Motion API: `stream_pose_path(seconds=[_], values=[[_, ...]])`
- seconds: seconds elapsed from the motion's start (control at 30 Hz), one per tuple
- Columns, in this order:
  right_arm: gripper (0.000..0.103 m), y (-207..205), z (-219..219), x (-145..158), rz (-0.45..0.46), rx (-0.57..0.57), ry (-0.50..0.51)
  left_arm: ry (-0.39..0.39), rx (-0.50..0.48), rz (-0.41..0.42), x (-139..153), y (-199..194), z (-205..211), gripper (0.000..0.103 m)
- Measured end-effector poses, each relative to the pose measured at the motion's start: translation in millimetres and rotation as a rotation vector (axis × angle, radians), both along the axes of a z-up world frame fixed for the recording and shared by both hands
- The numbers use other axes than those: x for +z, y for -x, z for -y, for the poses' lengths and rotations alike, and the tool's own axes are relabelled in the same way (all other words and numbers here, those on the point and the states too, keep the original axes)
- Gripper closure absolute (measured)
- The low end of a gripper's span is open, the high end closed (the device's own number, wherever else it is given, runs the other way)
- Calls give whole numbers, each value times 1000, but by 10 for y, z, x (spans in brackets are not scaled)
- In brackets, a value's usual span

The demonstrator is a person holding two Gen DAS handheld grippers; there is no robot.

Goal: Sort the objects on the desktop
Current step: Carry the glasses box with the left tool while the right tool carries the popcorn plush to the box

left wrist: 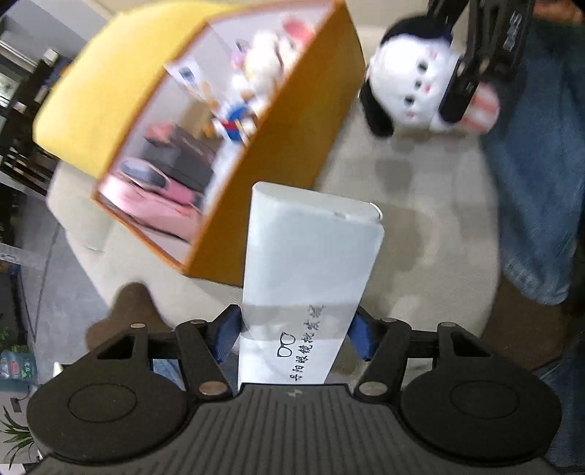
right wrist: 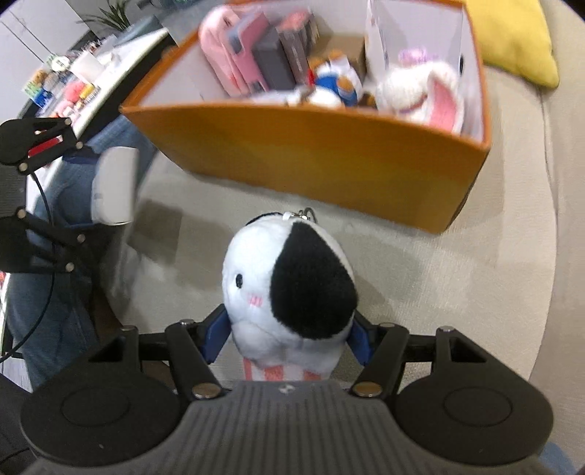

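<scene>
1. The white box (left wrist: 307, 270) sits clamped between the blue pads of the left gripper (left wrist: 296, 332), raised above the beige cushion (left wrist: 420, 204), its far end close to the near corner of the orange bin (left wrist: 278, 146).
2. The plush toy (right wrist: 289, 285) — white with a black patch and a pink blush — is pinched at its lower body by the right gripper (right wrist: 289, 336), also off the cushion and just short of the bin's long wall.
3. The bin already holds soft toys at one end and a pink case (right wrist: 226, 54) with dark boxes at the other, so the step in hand appears to be dropping each item beside its own kind.
4. Doing it well likely means lifting each load clear of the rim before letting go — the box is long and should go in end-first beside the cases.
5. The box carries a small glasses drawing and a line of Chinese characters, too small to read with certainty; no brand shows on the toy.
6. A yellow pillow (right wrist: 512, 33) lies behind the bin.
</scene>
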State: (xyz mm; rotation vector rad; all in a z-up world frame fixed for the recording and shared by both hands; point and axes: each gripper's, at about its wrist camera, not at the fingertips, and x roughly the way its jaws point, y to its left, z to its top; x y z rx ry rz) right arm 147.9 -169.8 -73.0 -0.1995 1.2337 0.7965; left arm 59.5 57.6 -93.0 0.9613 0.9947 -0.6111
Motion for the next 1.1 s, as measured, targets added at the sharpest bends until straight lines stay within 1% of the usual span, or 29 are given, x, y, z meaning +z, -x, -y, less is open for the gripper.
stream_pose_path(seconds=[0.07,0.17,0.27,0.3,0.37,0.43,0.5,0.57,0.67,0.8,0.93,1.1], values=[[36,33,58,125,28,-6,-28,15,4,45,224,21,105,31],[36,53,106,295,76,-16,-57,14,-8,111,556,50,337,31],[36,30,187,496,129,-26,-94,23,-17,181,899,15,446,31],[36,15,203,561,141,-29,-111,29,-22,201,992,-50,543,31],[36,-28,262,743,167,-36,-153,35,-39,223,1162,-118,630,31],[36,-80,284,915,211,-35,-179,40,-52,228,1283,-225,760,31],[36,-184,288,1080,262,-47,-192,41,-65,220,1296,-390,890,31],[36,-310,269,1172,291,-56,-199,27,-77,196,1188,-608,1007,31],[36,-570,160,1154,286,-71,-189,9,-65,103,888,-969,1107,31],[36,-933,-23,930,245,-92,-158,-46,-85,12,407,-1286,1183,31],[36,-1204,-151,715,220,-105,-147,-69,-85,-70,84,-1519,1183,31],[36,-1402,-218,497,181,-103,-147,-107,-94,-168,-246,-1656,1143,31]])
